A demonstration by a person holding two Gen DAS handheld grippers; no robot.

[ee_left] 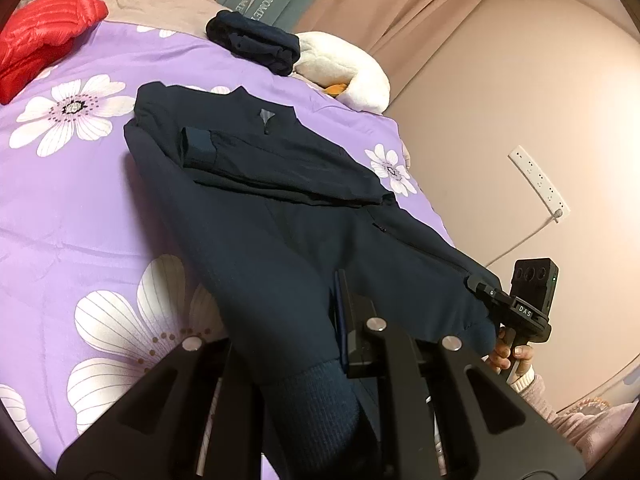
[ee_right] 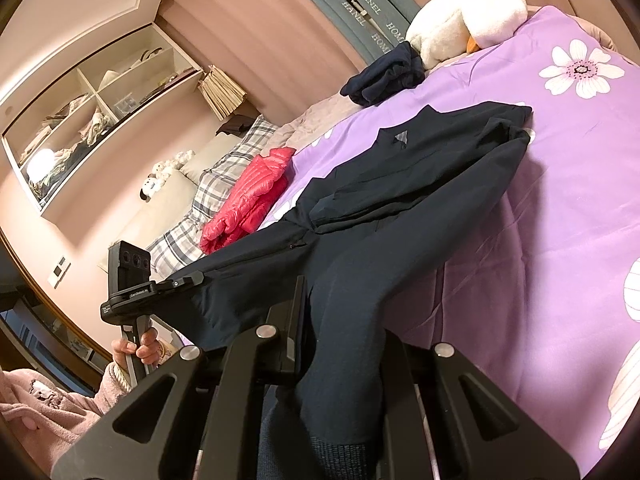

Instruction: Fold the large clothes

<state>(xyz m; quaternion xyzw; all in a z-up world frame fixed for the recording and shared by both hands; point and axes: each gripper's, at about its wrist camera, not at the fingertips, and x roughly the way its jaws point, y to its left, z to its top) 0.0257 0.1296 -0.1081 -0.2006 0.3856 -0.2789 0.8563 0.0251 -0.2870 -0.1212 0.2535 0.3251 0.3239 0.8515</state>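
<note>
A dark navy jacket (ee_left: 260, 184) lies front-up on the purple flowered bedspread (ee_left: 72, 208), with one sleeve (ee_left: 248, 160) folded across its chest. Its lower end is lifted off the bed toward both cameras. My left gripper (ee_left: 320, 312) is shut on the hem, and the ribbed band (ee_left: 312, 396) hangs over its fingers. In the right wrist view my right gripper (ee_right: 324, 312) is shut on the other hem corner of the jacket (ee_right: 420, 168); cloth hides one finger. Each gripper also shows in the other's view: the right gripper (ee_left: 476, 284) and the left gripper (ee_right: 196, 278), each pinching the hem.
A red down jacket (ee_left: 44, 36) and a folded dark garment (ee_left: 256, 44) lie near the head of the bed, beside a white plush goose (ee_left: 344, 76). A socket strip (ee_left: 538, 182) is on the wall. Plaid pillows (ee_right: 216, 192) and a shelf (ee_right: 92, 108) stand beyond the bed.
</note>
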